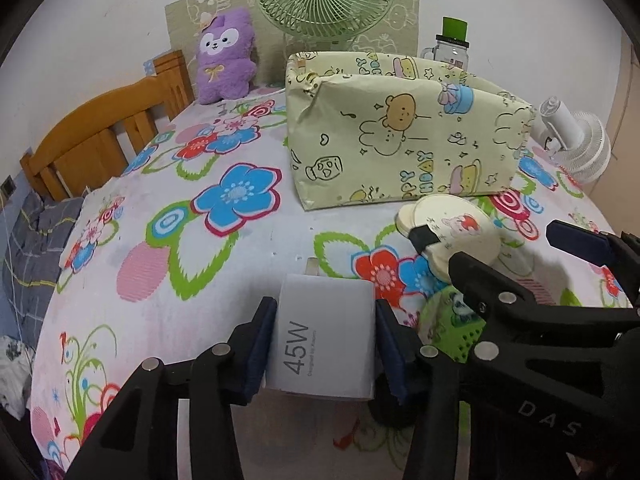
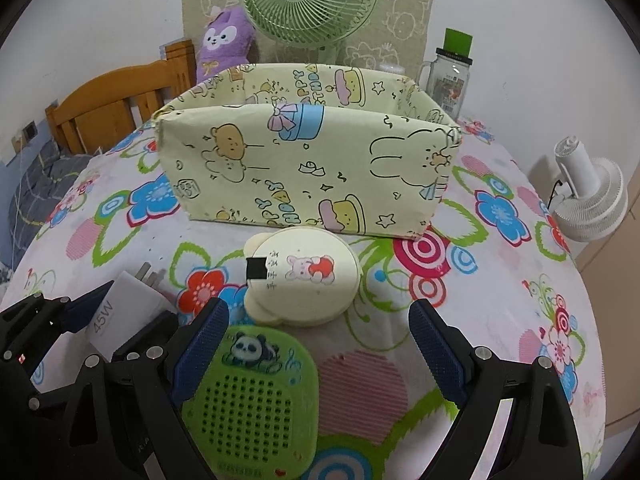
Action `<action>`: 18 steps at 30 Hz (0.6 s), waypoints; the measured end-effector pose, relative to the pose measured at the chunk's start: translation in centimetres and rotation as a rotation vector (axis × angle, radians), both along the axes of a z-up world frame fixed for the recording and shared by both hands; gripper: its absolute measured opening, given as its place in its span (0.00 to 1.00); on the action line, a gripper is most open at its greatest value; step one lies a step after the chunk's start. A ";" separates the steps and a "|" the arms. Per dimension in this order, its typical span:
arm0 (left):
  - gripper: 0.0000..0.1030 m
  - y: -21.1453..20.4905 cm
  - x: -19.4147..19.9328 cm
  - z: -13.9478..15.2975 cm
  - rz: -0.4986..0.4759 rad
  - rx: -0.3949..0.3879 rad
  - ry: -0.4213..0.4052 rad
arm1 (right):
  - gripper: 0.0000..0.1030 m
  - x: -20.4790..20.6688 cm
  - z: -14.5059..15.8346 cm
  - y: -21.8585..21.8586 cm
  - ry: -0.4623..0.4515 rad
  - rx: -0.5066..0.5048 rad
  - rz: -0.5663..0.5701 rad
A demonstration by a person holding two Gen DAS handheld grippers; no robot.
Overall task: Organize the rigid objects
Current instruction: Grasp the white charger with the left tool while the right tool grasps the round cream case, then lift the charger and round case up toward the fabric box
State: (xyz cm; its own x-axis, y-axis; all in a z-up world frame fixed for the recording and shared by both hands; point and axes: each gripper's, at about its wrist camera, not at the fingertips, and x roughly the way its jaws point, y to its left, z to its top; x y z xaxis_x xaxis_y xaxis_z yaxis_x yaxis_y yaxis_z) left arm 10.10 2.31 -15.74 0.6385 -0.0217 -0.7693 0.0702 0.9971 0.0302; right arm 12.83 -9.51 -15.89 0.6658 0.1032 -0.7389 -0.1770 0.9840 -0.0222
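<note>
My left gripper (image 1: 326, 344) is clamped on the smooth white plastic 45W charger block (image 1: 325, 340), resting on the flowered bedsheet (image 1: 200, 280); I'd lift it straight, keeping the pads flat on its slick sides. My right gripper (image 2: 316, 344) stands wide apart around the green perforated panda-print case (image 2: 256, 400), its left pad just beside the case's edge. Beyond lie the cream bear-shaped compact (image 2: 304, 280) and the paper-wrapped cartoon-print open box (image 2: 304, 168).

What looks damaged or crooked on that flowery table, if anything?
The paper-covered box is a bit battered: its near left corner is dented and creased, and the wrapping puckers along the top rim. The white fan at the right lies tipped on its side. Nothing is spilled.
</note>
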 end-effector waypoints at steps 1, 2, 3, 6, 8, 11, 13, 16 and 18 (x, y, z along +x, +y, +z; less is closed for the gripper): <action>0.49 0.0 0.2 0.0 0.001 0.003 -0.002 | 0.91 0.3 -0.1 0.0 0.003 0.003 0.001; 0.49 0.1 0.5 0.0 0.001 0.006 -0.004 | 0.91 0.7 -0.2 0.0 0.007 0.005 0.002; 0.48 0.1 0.8 0.0 0.004 0.010 -0.006 | 0.91 1.1 -0.3 0.0 0.012 0.008 0.001; 0.48 0.3 1.4 0.0 0.010 0.022 -0.012 | 0.91 2.2 -0.7 0.0 0.037 0.026 -0.002; 0.48 0.4 1.7 0.0 0.011 0.028 -0.014 | 0.91 2.9 -1.0 0.0 0.055 0.039 -0.003; 0.48 0.4 2.0 -0.1 0.007 0.057 -0.025 | 0.91 3.7 -1.6 0.1 0.072 0.046 -0.008; 0.48 0.4 2.1 -0.1 0.008 0.070 -0.033 | 0.91 4.2 -2.0 0.1 0.087 0.055 -0.006; 0.48 0.6 2.3 -0.2 0.010 0.065 -0.028 | 0.90 4.5 -2.4 0.2 0.090 0.060 -0.019; 0.48 0.6 2.3 -0.2 0.009 0.067 -0.026 | 0.89 4.8 -2.5 0.4 0.091 0.040 -0.022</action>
